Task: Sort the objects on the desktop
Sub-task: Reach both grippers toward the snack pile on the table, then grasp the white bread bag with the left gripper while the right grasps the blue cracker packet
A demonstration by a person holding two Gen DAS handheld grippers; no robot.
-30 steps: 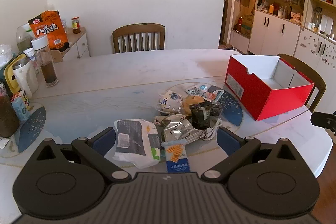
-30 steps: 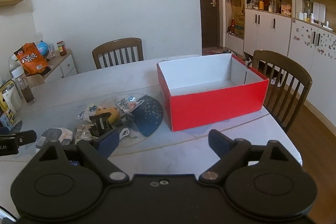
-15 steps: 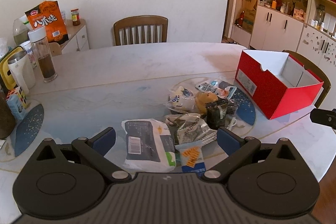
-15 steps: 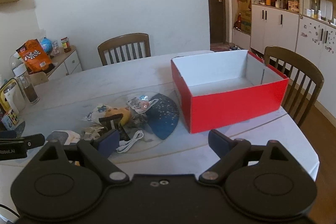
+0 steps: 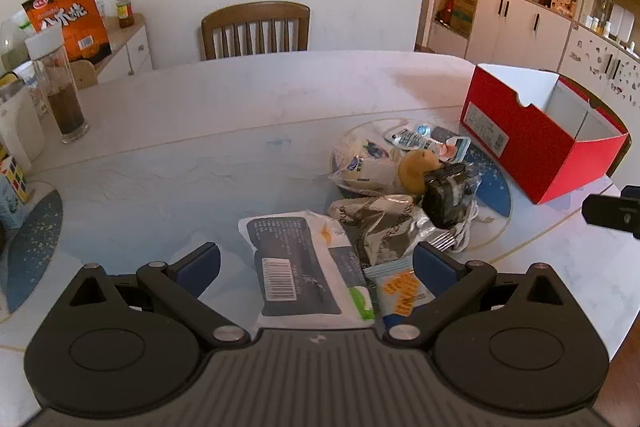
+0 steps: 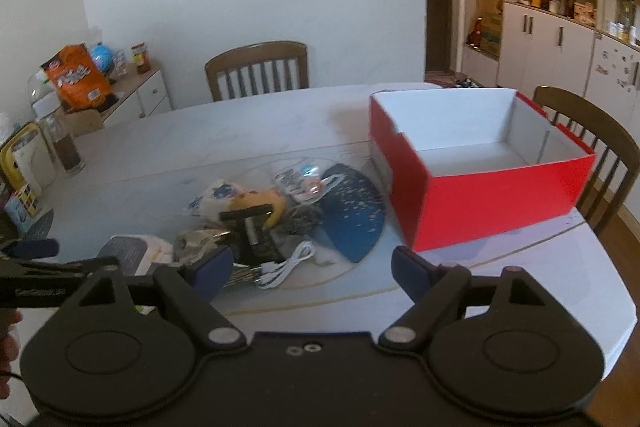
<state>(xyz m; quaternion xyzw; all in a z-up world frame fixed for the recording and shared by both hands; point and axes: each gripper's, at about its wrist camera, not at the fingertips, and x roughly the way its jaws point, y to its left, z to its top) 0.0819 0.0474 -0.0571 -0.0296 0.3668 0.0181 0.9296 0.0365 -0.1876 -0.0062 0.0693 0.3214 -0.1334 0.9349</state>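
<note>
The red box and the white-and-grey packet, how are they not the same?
The red box is stiff and stands up with tall walls; the white-and-grey packet is soft and lies flat. The box is open on top with nothing visible inside; the packet is sealed. The box is much bigger and sits alone; the packet lies beside a heap of snacks. Both rest on the table.

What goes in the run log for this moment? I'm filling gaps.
stage: approach | left claw: open over snack packets | right claw: closing, empty | red box: empty
</note>
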